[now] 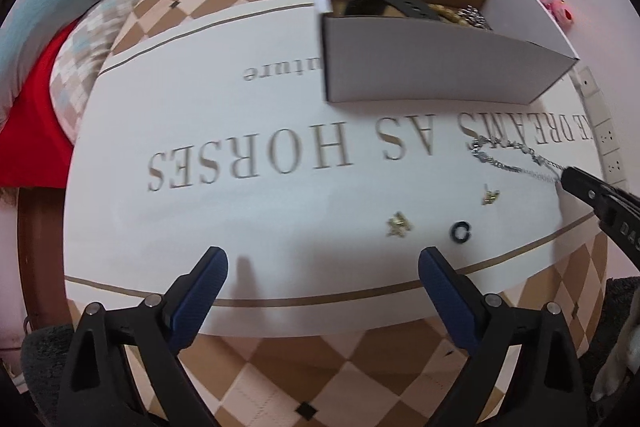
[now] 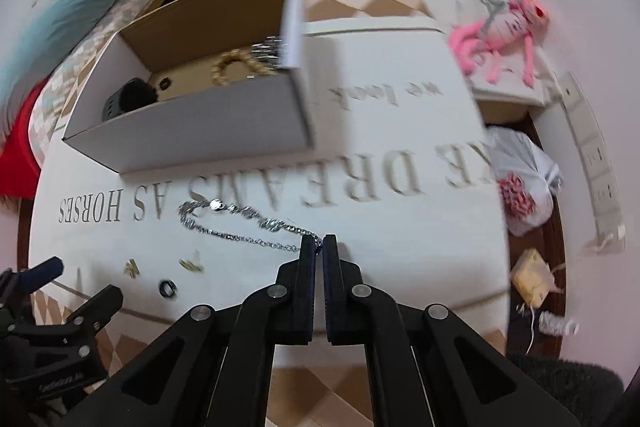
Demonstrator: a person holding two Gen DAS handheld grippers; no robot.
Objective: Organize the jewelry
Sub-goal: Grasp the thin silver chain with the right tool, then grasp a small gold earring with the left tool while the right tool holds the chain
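The right gripper (image 2: 319, 242) was pressed together on one end of a silver chain (image 2: 236, 223), the rest of which trailed across the surface (image 2: 400, 227) toward the front wall of a white cardboard box (image 2: 192, 135); whether the pinched end was lifted clear of the surface or merely touching it was hard to tell through the motion blur. The left gripper (image 1: 322, 267) was spread wide and held nothing, hovering on the near side of the loose pieces. Between the box and the left gripper lay two small gold items (image 1: 398, 225), possibly earrings, and a dark ring (image 1: 460, 231), all well apart from the box. Inside the box already sat a black strap (image 2: 130, 99), likely a watch band, a gold beaded bracelet (image 2: 232, 67) and some silver chain in the far corner. So the sorting looked partly done: several pieces were in the box, the chain was in hand, and the small gold items and the ring were still to be collected. The surface's cover bore large grey lettering, upside down from both cameras, reading "DREAMS AS HORSES", with smaller script behind the box reading "we look" and a fragment ending "ture"; the right gripper's body showed the letters "DA".
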